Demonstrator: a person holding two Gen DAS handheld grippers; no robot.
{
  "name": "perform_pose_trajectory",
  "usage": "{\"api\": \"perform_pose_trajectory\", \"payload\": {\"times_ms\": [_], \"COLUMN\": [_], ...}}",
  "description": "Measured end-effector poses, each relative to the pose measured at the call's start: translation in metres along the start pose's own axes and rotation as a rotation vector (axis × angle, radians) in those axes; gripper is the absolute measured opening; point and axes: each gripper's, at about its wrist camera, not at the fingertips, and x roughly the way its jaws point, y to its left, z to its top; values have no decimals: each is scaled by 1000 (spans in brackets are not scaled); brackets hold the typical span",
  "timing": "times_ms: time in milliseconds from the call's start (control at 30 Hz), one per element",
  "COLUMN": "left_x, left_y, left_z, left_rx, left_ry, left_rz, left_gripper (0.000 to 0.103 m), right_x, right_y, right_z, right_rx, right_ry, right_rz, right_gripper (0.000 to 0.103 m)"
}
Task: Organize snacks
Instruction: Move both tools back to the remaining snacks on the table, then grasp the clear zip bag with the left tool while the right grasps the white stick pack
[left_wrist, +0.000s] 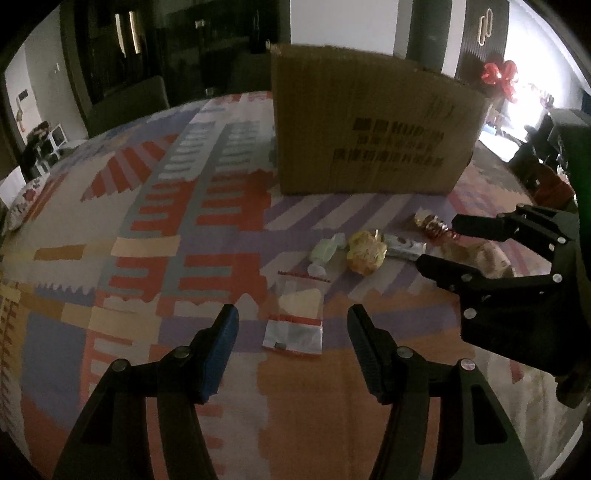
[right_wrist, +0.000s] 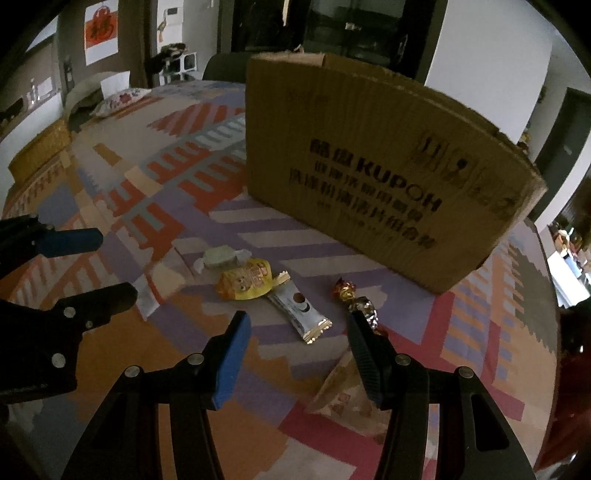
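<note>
The cardboard box bears the dark printed word "KUPOH" on its near side; its other print is unreadable.

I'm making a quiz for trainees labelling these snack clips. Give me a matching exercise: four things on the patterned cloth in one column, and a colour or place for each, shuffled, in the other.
Things:
1. twist-wrapped candy
2. round crinkly snack packet
3. long flat bar wrapper
4. big cardboard box

Descriptions:
A. brown, black print, stands behind the snacks
B. pale green, leftmost of the row in the right wrist view
C. silver, a dark round picture on it
D. yellow, between the candy and the bar

Pairs: 1-B, 2-D, 3-C, 4-A
</note>
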Motion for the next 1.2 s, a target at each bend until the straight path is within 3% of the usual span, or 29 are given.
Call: {"api": "perform_pose_trajectory", "payload": {"times_ms": [500,833,933,1067,1200], "left_x": [36,45,46,48,48], "left_y": [-2,-1,-2,-3,-2], "left_z": [5,7,7,7,7], "left_rx": [-1,-3,9,16,4], "left_ry": [82,100,99,106,109], "left_rz": [-16,-16,-12,-23,-38], "left_gripper": [60,60,54,41,37], "right_x": [35,50,51,51,50], "right_y": [-6,-9,-8,-8,-3], "right_z": [6,11,12,14,13], "right_rx": [0,-3,-13,-12,-7], "right_ry": [81,109,106,109,108], "right_rz": [60,77,78,116,126], "right_gripper": [47,47,47,31,21]}}
